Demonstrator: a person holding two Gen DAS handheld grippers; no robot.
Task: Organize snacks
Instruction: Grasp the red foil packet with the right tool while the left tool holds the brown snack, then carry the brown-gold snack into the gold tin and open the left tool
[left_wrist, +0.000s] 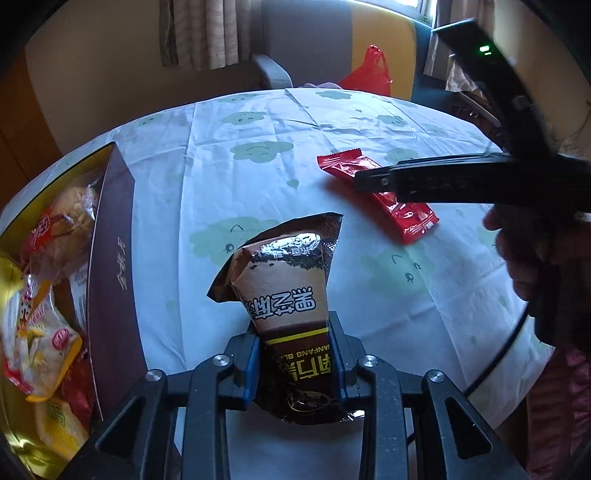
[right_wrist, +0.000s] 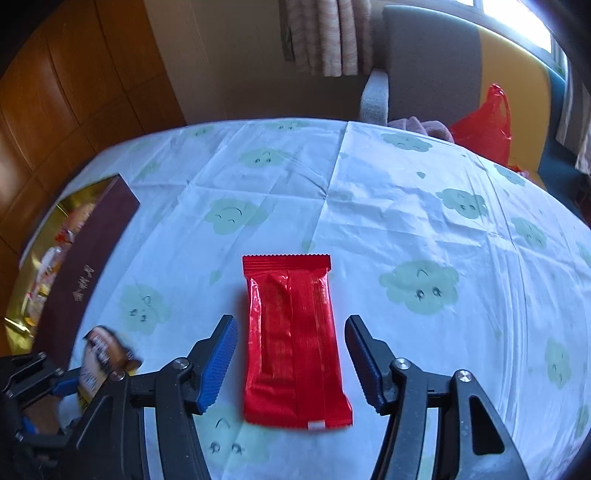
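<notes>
Left wrist view: the left gripper is clamped on a brown snack packet, pads pressing its lower half, the packet's torn-looking top standing clear above the tablecloth. Landmark: the open box, maroon wall, gold lining. It sits at the table's left edge; the held packet is to its right, near but not over it. Inside the box lie several wrapped snacks, yellow, red and clear packs piled loosely.

A red snack bar lies flat on the cloth, well apart from the box, further right than the brown packet.

Right wrist view: the right gripper straddles the red bar, jaws spread, blue pads standing off on both sides, nothing grasped. A hand shows on its handle in the left view.

Progress, as judged: most snacks already boxed. Two appear left: the brown packet, in hand and not yet dropped in, and the red bar, not yet gripped. No other loose snacks visible on the cloth.
</notes>
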